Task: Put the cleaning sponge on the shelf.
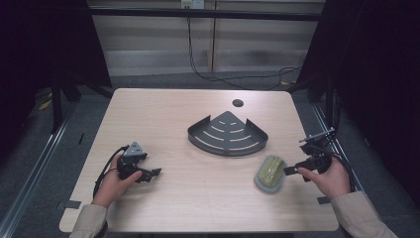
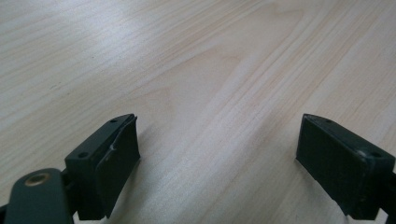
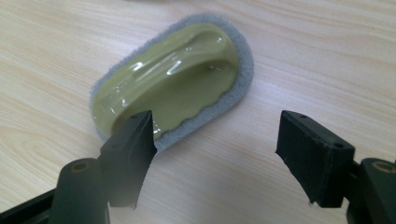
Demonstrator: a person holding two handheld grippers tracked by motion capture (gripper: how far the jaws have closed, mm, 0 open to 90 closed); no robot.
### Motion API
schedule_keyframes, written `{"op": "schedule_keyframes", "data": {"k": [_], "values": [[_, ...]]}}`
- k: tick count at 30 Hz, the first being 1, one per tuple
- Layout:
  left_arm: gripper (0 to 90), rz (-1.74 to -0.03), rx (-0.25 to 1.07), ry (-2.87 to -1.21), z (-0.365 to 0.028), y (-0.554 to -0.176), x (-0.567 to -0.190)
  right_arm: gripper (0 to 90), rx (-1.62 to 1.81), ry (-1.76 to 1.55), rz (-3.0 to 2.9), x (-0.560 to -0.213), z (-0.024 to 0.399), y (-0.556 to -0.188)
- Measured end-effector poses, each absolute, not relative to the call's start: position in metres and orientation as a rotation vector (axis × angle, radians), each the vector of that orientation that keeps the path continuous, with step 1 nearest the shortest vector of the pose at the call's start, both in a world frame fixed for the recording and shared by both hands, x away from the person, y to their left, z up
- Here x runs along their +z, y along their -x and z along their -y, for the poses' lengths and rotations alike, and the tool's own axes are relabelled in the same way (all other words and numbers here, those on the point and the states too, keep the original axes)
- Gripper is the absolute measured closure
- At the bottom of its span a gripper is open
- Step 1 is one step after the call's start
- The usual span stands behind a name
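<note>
Scrub pad lying on the table, not yet picked up.

The pale wooden table (image 1: 163, 106) fills the middle of the high view, and the dark fan-shaped rack (image 1: 228, 134) sits just above centre — empty, as far as I can tell from here. Lower right of it lies the scrub pad (image 3: 173, 80), olive plastic handle on a grey felt base, flat on the wood and well apart from the rack. The right gripper (image 3: 215, 140) is just beside it at the right edge, jaws apart with nothing between them; one tip crosses the pad's near rim, though contact is hard to judge. The left gripper (image 2: 217, 149), lower left, rests with its jaws wide apart over bare wood. So nothing is grasped yet — gripping, lifting and probably racking the pad all remain.
</note>
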State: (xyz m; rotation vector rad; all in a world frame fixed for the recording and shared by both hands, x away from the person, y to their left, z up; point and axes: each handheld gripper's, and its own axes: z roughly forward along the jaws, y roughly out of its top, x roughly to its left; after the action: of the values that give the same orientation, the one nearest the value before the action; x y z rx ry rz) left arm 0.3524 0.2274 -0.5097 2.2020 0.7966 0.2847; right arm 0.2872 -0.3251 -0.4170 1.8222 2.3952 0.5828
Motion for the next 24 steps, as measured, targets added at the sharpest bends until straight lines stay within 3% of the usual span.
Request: {"op": "schedule_keyframes", "data": {"k": [24], "values": [[12.6, -0.795, 0.282, -2.202, -0.227, -0.352, -0.510, 35.7, 0.501, -1.907, -2.438, -0.409, 0.284, -0.314]]}}
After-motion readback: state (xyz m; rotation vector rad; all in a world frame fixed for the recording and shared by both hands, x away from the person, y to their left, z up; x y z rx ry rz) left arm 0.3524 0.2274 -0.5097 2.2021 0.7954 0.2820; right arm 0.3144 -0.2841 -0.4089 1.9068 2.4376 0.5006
